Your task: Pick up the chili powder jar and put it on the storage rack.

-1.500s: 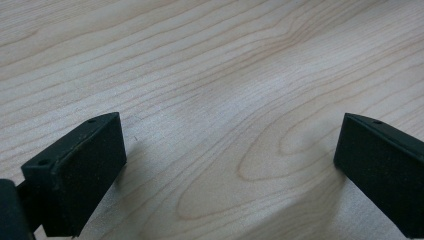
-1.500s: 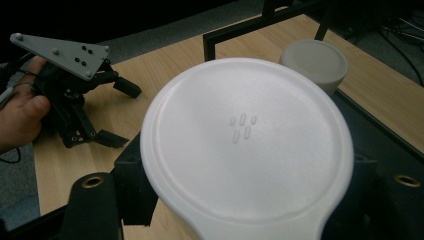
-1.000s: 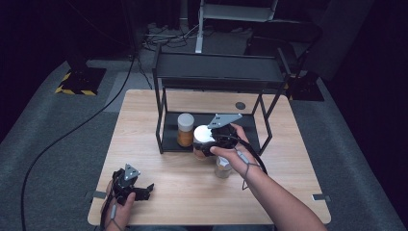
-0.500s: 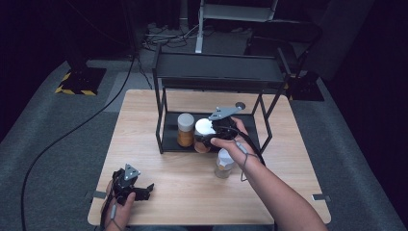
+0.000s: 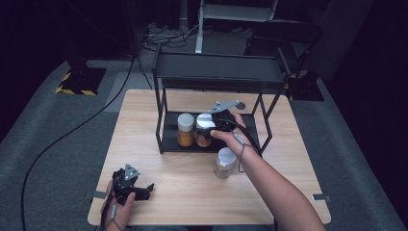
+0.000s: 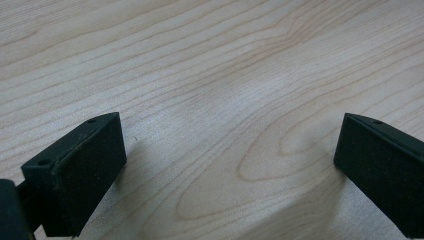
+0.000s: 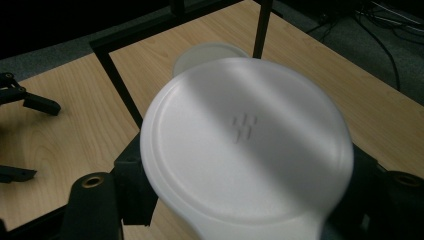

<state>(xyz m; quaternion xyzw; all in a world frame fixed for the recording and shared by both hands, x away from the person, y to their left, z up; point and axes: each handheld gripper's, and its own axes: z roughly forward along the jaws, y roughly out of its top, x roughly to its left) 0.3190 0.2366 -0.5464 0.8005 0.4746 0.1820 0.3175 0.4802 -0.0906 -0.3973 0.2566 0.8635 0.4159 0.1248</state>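
My right gripper [image 5: 208,129] is shut on a white-lidded jar of orange-brown contents [image 5: 204,131], holding it just inside the lower shelf of a black rack [image 5: 168,140]. The jar is close beside a second like jar [image 5: 185,130] standing on that shelf. In the right gripper view the held jar's lid [image 7: 245,145] sits between the black jaws, with the second jar's lid [image 7: 207,50] behind it. Whether the held jar rests on the shelf I cannot tell. My left gripper [image 5: 144,189] lies at the table's near left, open, its jaws wide over bare wood [image 6: 227,170].
A third white-lidded jar [image 5: 225,162] stands on the wooden table [image 5: 298,159] in front of the rack, beside the right forearm. The rack's top shelf [image 5: 219,70] overhangs the lower one, and its posts [image 5: 266,126] frame the opening. A black cable [image 5: 62,139] runs across the floor at left.
The right hand has carried the jar away from the person, into the rack's lower shelf beside the other jar. The third jar on the table now shows fully. The left gripper has not moved.
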